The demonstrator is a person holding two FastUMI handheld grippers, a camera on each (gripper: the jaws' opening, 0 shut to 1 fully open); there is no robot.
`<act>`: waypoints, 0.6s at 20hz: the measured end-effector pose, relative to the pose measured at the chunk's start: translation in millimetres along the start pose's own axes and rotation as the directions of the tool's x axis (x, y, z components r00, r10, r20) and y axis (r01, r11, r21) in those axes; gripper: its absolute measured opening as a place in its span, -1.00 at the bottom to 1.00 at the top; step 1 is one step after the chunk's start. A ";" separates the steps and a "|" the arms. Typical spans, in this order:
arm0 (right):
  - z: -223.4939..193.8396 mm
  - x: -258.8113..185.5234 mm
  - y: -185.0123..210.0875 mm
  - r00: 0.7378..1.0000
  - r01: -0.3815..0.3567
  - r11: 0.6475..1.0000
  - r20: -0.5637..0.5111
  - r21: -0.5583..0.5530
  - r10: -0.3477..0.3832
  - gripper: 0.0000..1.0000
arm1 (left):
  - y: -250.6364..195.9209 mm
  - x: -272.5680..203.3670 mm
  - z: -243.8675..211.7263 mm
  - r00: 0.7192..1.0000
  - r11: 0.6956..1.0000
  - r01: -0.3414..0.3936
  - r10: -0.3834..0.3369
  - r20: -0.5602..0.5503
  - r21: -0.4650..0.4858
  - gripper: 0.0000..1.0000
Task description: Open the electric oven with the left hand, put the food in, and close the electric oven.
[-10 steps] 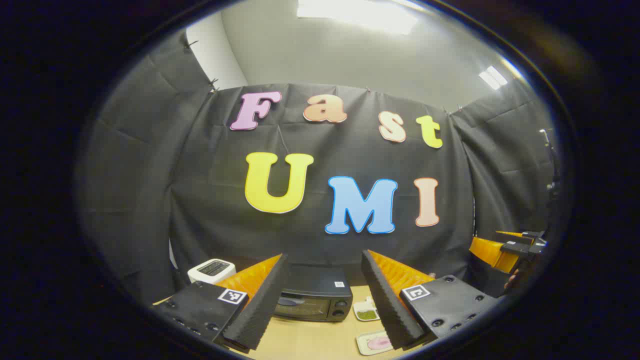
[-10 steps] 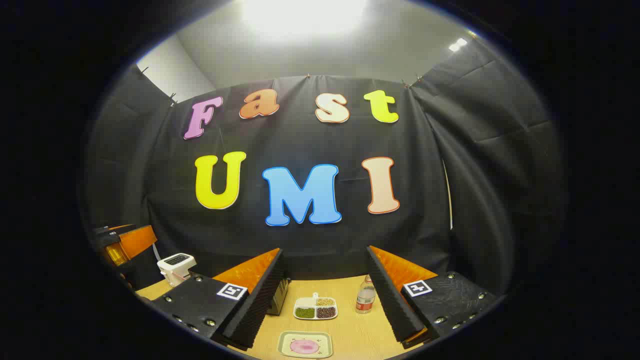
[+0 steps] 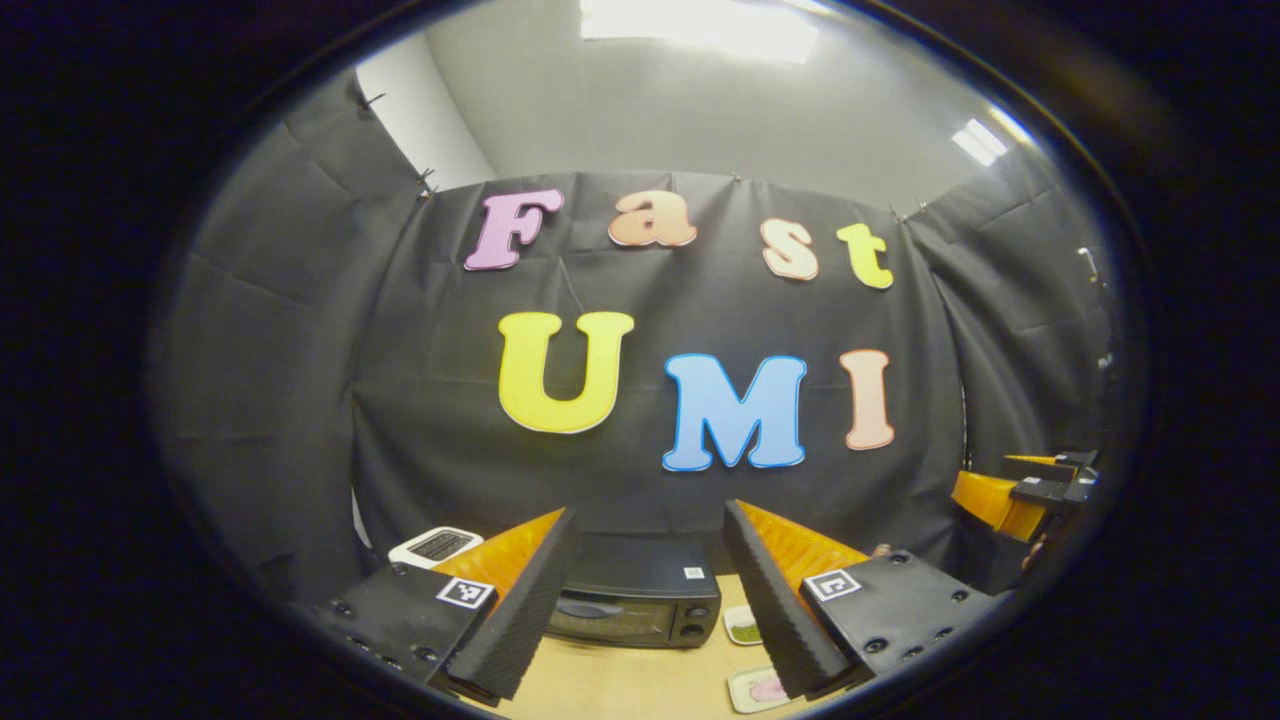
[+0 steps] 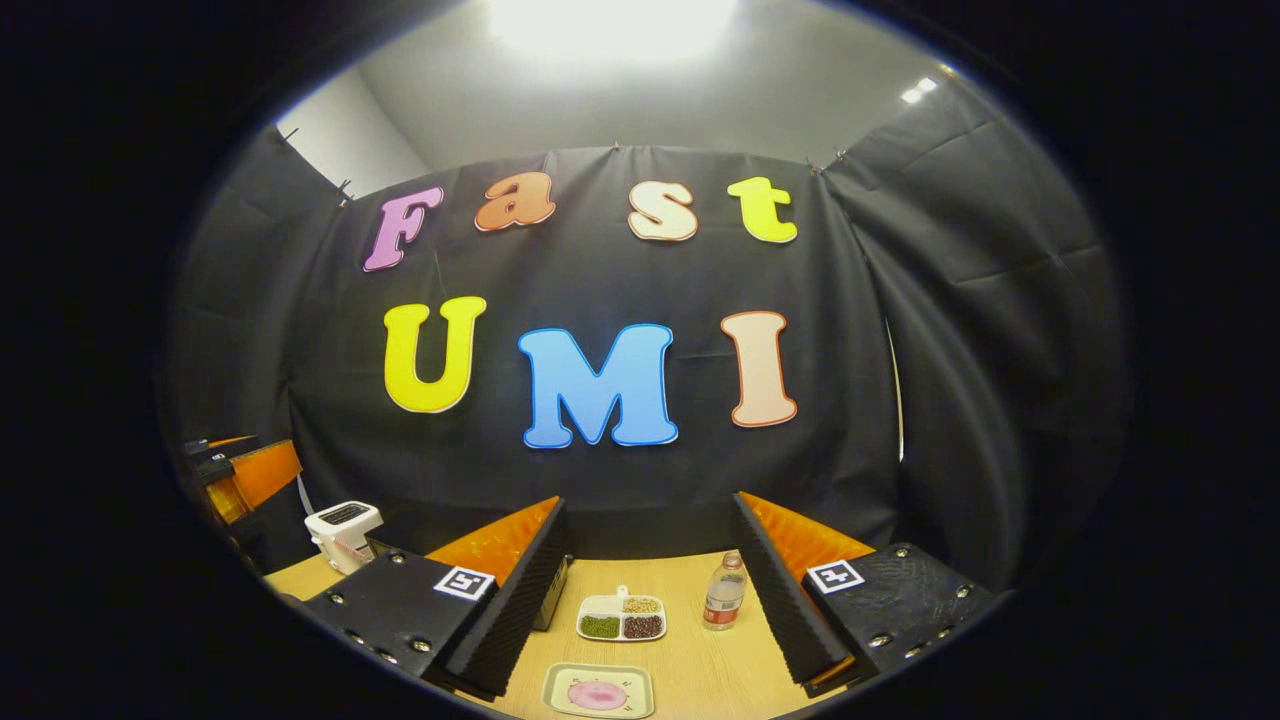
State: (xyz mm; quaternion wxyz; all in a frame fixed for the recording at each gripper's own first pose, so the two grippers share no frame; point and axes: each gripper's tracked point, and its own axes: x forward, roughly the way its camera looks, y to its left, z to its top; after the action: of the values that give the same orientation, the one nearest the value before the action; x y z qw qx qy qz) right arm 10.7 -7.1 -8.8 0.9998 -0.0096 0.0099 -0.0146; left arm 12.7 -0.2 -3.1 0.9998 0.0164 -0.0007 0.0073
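A black electric oven (image 3: 635,600) stands on the wooden table with its door closed, seen between the fingers of my left gripper (image 3: 645,600), which is open and holds nothing. A small tray with a pink piece of food (image 4: 597,692) lies near the table's front, below my right gripper (image 4: 650,590), which is also open and empty. That food tray (image 3: 755,688) sits right of the oven in the left gripper view. The oven's side edge (image 4: 550,600) peeks out behind my right gripper's left finger. The other gripper (image 3: 1030,490) hovers far right, and the left one (image 4: 240,475) shows far left in the right gripper view.
A divided dish of beans and grains (image 4: 620,618) and a small bottle (image 4: 722,595) stand behind the food tray. A white toaster (image 4: 340,530) sits left of the oven. The same dish (image 3: 742,628) is beside the oven. Black cloth walls close the booth.
Both cameras have tipped slightly downward and nearer, so the oven, dish and tray sit a little higher and show more fully. Both grippers stay open.
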 end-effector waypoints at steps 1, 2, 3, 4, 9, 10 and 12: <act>-1.8 -0.9 2.2 1.000 0.005 1.000 -0.003 0.000 -0.005 0.96 | -0.5 2.5 -1.8 1.000 1.000 0.020 -0.020 -0.011 0.003 0.94; -0.5 -0.4 5.9 1.000 0.012 1.000 0.004 0.002 -0.012 0.97 | -0.2 3.9 -0.4 0.999 0.999 0.036 -0.036 -0.007 0.002 1.00; -1.3 1.1 8.2 1.000 0.021 1.000 0.005 0.004 -0.021 0.96 | 0.9 6.0 -0.5 0.999 0.999 0.049 -0.049 -0.009 0.001 1.00; -4.1 1.4 12.6 1.000 0.024 1.000 0.002 0.009 -0.024 0.96 | 1.1 8.8 -6.1 0.998 0.998 0.063 -0.063 -0.019 -0.002 1.00; -12.2 7.1 28.1 1.000 0.028 1.000 -0.015 0.013 -0.028 0.96 | 5.3 50.1 -50.0 0.987 0.992 0.106 -0.113 -0.118 -0.063 1.00; -13.7 7.3 29.0 0.999 0.029 1.000 -0.016 0.003 -0.029 0.96 | 9.2 60.0 -62.6 0.982 0.992 0.112 -0.119 -0.149 -0.060 0.94; -18.9 10.4 26.3 0.999 0.040 0.999 -0.022 -0.016 -0.040 0.96 | 16.5 77.8 -89.9 0.968 0.991 0.129 -0.134 -0.213 -0.038 0.94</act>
State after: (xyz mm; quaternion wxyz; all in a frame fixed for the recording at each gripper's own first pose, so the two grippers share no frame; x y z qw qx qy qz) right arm 21.4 18.5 -28.4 0.9990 -0.0174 0.0212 -0.0347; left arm 90.4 20.4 -92.3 0.9924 0.0035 0.1085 -0.0571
